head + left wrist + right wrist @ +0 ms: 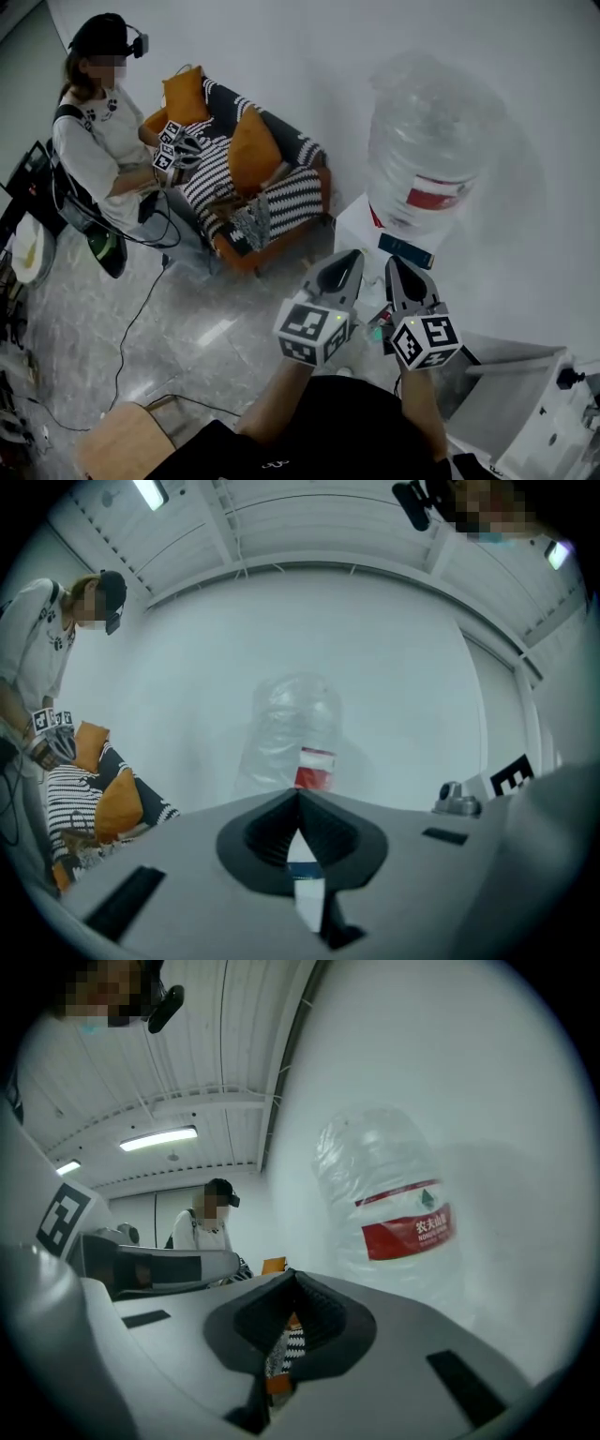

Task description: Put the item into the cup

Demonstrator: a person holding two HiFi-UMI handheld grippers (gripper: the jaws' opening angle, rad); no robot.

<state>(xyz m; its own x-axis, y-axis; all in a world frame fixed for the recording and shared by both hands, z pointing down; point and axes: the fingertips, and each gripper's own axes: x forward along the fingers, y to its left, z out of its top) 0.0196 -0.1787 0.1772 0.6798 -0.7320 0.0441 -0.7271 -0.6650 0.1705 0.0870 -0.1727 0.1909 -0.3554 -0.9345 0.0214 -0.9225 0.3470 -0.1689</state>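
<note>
Grey left gripper (300, 797) and grey right gripper (294, 1279): fingers pressed together, empty. No item or cup shows; finding them likely comes first.

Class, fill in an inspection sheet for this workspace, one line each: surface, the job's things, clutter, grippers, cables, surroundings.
Surface: no worktable in view; a white water dispenser carries a large clear water bottle.
Job's things: nothing seen; no cup or item shows in any view.
Clutter: a tan wooden seat on the grey floor.
Grippers: left gripper jaws together, empty; right gripper jaws together, empty; both point toward the bottle.
Cables: a black cable trails over the floor from the seated person.
Surroundings: that person wears a headset and holds other grippers, beside a striped sofa with orange cushions; white wall behind.
</note>
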